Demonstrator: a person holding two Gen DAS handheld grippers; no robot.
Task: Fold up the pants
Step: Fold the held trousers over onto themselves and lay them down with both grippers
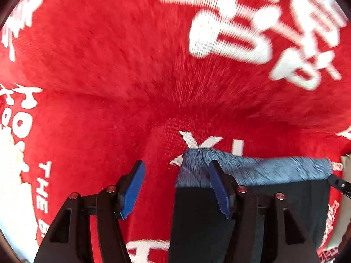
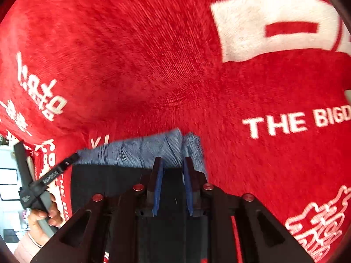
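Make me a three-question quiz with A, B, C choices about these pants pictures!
1. What do the pants lie on?
A. a wooden floor
B. a red cloth with white letters
C. a metal tray

2. What colour is the band at the end of the pants?
A. green
B. yellow
C. blue-grey

3. How is the left claw?
A. open
B. shut on a sock
C. out of view

Answers:
1 B, the red cloth spreads all around them.
2 C, the band is blue-grey next to the dark cloth.
3 A, the left claw has its blue pads far apart.
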